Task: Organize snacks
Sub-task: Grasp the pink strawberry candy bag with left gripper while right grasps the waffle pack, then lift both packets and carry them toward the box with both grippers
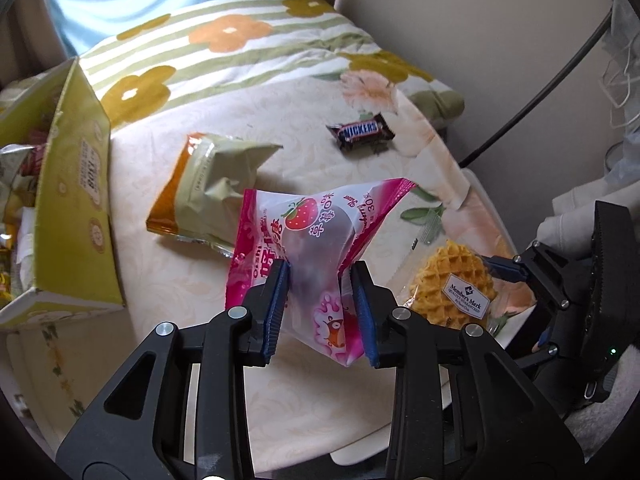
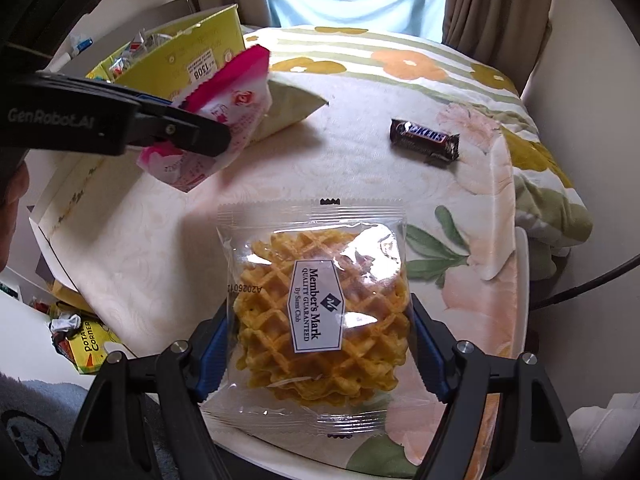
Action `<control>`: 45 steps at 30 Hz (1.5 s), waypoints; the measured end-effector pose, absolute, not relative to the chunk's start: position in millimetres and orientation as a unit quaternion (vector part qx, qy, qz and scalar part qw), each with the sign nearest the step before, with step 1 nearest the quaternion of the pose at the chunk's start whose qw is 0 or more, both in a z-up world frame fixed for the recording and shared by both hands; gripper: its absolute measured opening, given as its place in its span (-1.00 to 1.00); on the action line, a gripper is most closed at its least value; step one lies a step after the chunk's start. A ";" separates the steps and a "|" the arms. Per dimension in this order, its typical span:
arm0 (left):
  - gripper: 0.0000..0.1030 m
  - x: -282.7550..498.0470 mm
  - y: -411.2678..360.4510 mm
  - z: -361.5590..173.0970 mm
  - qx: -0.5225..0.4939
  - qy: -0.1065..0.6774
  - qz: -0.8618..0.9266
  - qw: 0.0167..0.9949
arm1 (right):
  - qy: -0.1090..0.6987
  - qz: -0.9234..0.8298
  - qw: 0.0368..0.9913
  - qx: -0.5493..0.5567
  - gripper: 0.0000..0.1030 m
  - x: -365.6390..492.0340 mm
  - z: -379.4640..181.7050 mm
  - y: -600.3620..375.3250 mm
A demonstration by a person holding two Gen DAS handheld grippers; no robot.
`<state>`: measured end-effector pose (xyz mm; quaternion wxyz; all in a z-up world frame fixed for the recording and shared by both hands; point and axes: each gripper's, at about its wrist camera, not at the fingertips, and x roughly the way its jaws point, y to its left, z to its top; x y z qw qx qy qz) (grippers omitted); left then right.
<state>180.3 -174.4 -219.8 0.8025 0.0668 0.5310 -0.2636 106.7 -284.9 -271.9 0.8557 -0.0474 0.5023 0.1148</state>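
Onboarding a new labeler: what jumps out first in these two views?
The pink strawberry snack bag, pinched and lifted off the table by the left gripper. Then the clear-wrapped waffle lying flat on the floral tablecloth, bracketed by the right gripper, jaws apart. Farther back: a chocolate bar and the yellow-green snack box at left.

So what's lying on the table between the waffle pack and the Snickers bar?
Nothing: in the right wrist view, only bare floral tablecloth separates the waffle pack from the Snickers bar.

Pink strawberry bag [image 1: 316,256] lifted; waffle pack [image 2: 320,308] flat on table.
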 end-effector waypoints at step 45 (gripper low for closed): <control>0.99 192.7 -157.3 -288.6 0.123 0.559 -0.250 0.781 | 0.482 0.043 0.873 0.056 0.43 149.4 -213.0 -312.4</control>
